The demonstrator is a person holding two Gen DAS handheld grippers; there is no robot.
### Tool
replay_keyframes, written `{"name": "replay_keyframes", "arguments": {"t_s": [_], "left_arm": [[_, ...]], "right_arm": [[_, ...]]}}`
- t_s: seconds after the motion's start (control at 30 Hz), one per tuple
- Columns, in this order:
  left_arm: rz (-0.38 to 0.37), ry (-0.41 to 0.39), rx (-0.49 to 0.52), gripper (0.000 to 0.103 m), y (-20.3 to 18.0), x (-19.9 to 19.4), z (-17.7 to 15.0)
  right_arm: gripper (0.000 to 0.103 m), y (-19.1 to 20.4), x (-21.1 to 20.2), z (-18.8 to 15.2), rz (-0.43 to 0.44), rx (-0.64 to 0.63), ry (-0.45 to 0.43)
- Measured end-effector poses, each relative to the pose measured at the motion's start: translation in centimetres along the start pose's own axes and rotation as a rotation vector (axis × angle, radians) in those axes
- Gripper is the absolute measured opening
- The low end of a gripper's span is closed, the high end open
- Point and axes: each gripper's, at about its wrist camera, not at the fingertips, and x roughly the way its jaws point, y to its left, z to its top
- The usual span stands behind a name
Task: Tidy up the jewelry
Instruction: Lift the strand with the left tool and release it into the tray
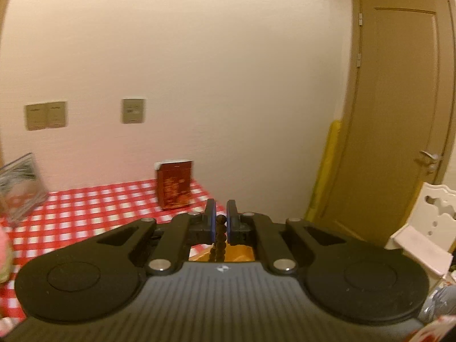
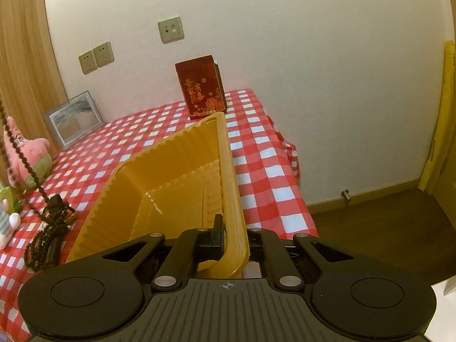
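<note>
Between the left gripper's point(image 1: 221, 216) pads hangs one bead strand point(image 1: 220, 238), pinched above the checked table point(image 1: 94, 202); one door point(image 1: 399, 108) right. Right view: right gripper point(image 2: 232, 228) clamps one yellow tray's point(image 2: 171, 176) rim; beads trail onto cloth; three sockets point(image 2: 170, 30).

Our left gripper point(image 1: 221, 218) pinches a bead strand point(image 1: 221, 236) toward twelve o'clock, while our right gripper point(image 2: 232, 235) clamps a yellow tray's rim point(image 2: 232, 188).

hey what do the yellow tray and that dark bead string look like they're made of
Yellow tray: probably thin moulded plastic, semi-glossy, given its ribbed walls and bright highlights; the right gripper pinches its rim.
Bead string: small round dark brown beads, matte, possibly wood or seed; too blurred to be sure. The left gripper holds one strand.
</note>
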Motion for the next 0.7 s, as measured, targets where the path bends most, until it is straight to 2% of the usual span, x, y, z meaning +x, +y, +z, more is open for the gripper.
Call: {"name": "replay_keyframes", "arguments": {"t_s": [0.1, 0.23, 0.43, 0.7], "left_arm": [[-0.045, 0.03, -0.019, 0.006, -0.6, 1.9, -0.6], [-0.07, 0.113, -0.031, 0.006, -1.1, 5.2, -2.5], [-0.079, 0.251, -0.044, 0.006, -1.5, 9.2, -6.5], [-0.079, 0.407, -0.053, 0.006, -1.8, 12.5, -11.4]], "right_arm": [[0.006, 0.1, -0.1, 0.0, 0.001, -0.005, -0.003], [0.006, 0.1, -0.5, 0.0, 0.006, -0.01, -0.013], [0.006, 0.3, -0.9, -0.2, 0.002, -0.013, -0.015], [0.006, 1.2, -1.1, 0.0, -0.004, -0.039, -0.019]]}}
